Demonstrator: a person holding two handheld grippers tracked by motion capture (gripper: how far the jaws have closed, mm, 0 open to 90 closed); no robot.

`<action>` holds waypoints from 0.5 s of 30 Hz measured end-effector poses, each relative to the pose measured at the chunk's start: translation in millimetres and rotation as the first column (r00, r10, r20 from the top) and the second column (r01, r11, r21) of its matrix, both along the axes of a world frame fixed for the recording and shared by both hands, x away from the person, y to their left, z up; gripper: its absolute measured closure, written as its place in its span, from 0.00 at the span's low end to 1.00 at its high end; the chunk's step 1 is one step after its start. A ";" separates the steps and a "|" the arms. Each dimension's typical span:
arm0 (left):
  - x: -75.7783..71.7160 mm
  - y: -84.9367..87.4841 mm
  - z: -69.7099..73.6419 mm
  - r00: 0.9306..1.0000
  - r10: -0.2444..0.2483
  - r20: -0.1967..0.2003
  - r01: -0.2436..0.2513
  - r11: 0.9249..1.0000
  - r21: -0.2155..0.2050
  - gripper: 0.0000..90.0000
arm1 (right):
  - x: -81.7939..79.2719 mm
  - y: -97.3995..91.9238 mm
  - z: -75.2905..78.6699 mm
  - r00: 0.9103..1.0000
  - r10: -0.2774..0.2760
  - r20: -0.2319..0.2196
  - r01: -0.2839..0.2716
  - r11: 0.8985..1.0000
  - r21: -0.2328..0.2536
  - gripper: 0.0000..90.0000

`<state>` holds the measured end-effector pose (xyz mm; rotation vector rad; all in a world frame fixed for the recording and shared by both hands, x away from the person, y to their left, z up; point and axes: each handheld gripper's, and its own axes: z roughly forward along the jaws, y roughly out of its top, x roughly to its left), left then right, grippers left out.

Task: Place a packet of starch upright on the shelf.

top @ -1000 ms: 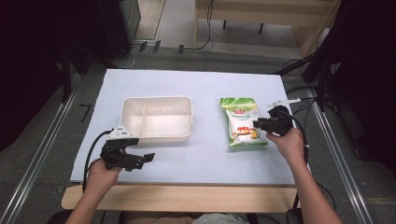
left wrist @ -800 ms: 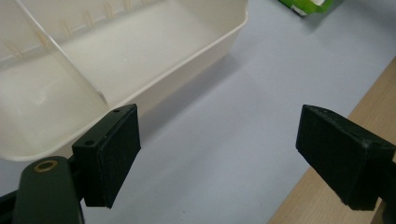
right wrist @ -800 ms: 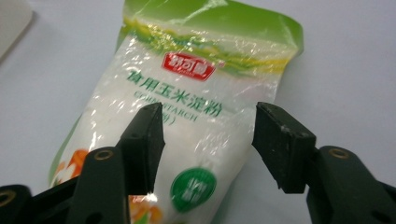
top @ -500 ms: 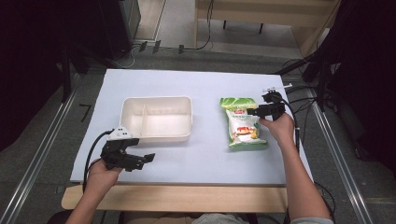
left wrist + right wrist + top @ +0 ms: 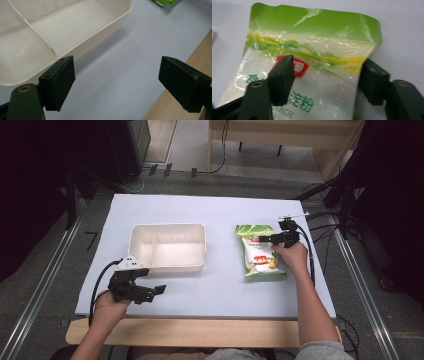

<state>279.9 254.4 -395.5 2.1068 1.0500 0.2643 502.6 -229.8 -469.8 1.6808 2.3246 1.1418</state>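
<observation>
1. We are looking along the left gripper, whose two black jaws are standing wide apart with nothing between them.
2. The left-hand jaw is showing a flat black pad and a brass-coloured rivet at its base.
3. A cream tray is lying beyond the jaws at upper left; a thin divider is splitting it into compartments.
4. The tray is resting on a pale blue-grey table cover.
5. A bare wooden table edge is showing at lower right.
6. A green packet corner is peeking in at the top edge.
</observation>
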 end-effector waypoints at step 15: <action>-0.6 0.2 0.6 1.000 0.000 0.003 0.000 1.000 0.001 0.16 | -5.9 21.5 5.0 0.995 0.091 -0.027 -0.092 0.995 -0.042 0.96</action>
